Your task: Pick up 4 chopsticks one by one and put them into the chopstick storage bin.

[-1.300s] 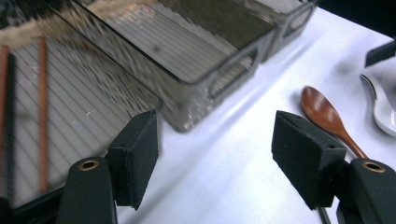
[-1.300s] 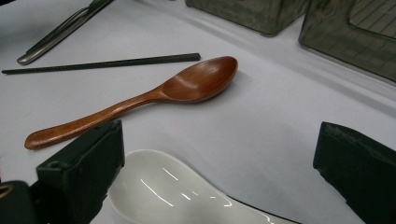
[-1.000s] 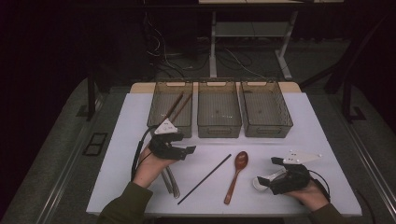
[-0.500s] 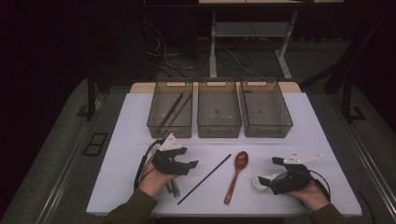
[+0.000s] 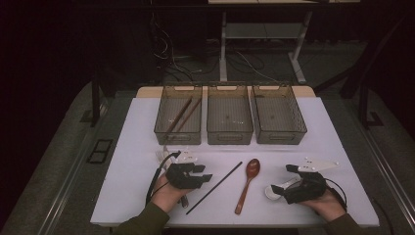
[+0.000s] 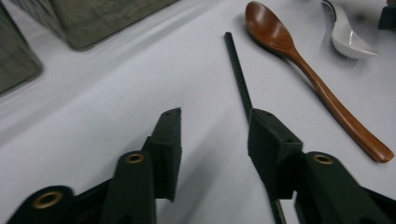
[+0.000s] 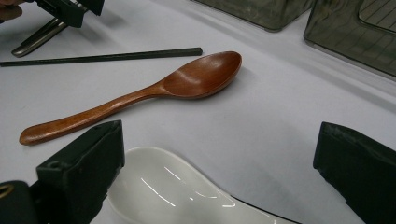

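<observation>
Jaws of the left gripper [image 6: 215,140], closing yet apart, have the black chopstick [image 6: 237,74] beside 1 jaw.

The high camera looked forward and down over my side of the table. The camera on my left gripper [image 6: 212,140] sat low, close along its jaws; my right gripper's [image 7: 219,172] likewise. Both shared the wooden spoon [image 6: 303,60] just ahead.

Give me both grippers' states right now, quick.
Left gripper: open, fingers just closing, thin black chopstick against one finger, not clamped.
Right gripper: open around the white ceramic spoon, not gripping.
</observation>
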`<action>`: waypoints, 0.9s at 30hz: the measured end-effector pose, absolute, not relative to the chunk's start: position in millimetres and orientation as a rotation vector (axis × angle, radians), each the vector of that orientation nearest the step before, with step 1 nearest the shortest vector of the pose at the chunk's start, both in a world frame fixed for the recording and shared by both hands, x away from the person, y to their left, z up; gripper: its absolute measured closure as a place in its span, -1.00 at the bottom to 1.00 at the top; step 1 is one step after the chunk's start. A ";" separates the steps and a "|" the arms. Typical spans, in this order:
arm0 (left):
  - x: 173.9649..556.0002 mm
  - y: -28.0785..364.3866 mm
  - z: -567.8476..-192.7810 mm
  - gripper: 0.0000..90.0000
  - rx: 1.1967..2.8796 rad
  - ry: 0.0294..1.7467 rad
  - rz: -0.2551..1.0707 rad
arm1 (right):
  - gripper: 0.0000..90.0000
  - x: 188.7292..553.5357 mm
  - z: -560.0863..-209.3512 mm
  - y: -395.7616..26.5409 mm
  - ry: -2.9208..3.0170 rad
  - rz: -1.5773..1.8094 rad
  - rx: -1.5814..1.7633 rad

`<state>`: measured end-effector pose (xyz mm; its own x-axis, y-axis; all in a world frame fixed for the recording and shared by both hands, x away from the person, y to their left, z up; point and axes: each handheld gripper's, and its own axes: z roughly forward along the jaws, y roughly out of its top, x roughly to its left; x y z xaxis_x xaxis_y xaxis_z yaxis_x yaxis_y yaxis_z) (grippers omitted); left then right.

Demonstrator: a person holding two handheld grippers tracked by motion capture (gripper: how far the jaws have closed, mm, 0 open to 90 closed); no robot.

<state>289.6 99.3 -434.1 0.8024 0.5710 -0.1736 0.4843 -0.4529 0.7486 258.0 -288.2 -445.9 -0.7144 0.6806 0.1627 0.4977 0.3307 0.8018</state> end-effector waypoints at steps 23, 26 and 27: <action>283.7 69.0 -445.5 0.73 2.199 0.737 0.030 | -0.96 257.9 -445.2 -289.3 2.385 1.324 1.073; 283.3 67.1 -446.6 0.73 2.205 0.737 0.035 | -0.96 258.0 -445.2 -289.4 2.385 1.325 1.072; 283.4 66.6 -446.8 0.74 2.208 0.737 0.039 | -0.96 258.0 -445.2 -289.4 2.385 1.325 1.072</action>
<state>283.4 66.6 -446.8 0.8306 0.5185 -0.2034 0.4941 -0.5176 0.6985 258.0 -289.4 -445.2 -0.7135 0.6828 0.1568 0.4940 0.3317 0.8037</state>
